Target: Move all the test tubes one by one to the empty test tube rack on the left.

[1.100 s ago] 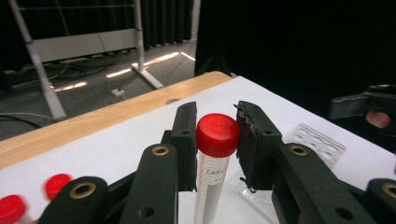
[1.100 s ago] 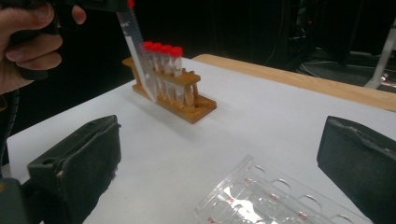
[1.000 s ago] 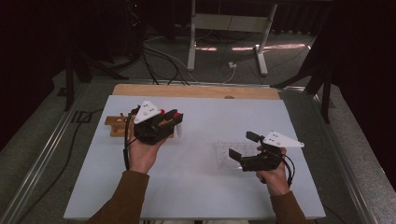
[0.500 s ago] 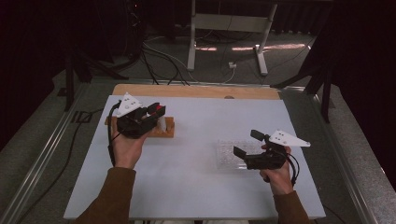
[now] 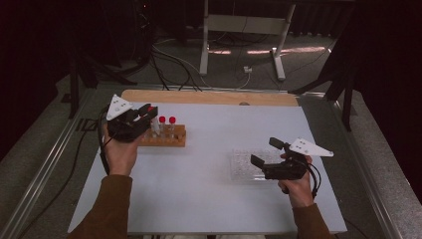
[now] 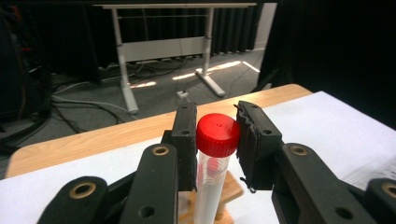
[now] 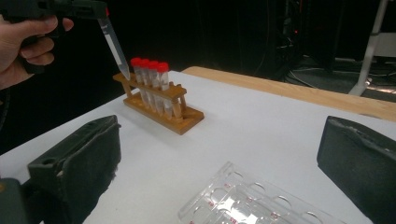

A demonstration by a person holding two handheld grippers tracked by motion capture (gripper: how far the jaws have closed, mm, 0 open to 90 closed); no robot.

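My left gripper is shut on a clear tube with a red cap, gripping it just below the cap. In the right gripper view the tube hangs tilted, its pointed tip just above the left end of a wooden rack. Several red-capped tubes stand in that rack. My right gripper stands open near the table's right side, its jaws either side of the near end of a clear plastic tray without touching it. The tray has rows of round wells.
The white table top has a wooden strip along its far edge. Beyond it stand a metal table frame and cables on the dark floor. A rail runs along the table's left side.
My left gripper has moved left and slightly up with the tube, uncovering the rack and its tubes. The right gripper has kept still.
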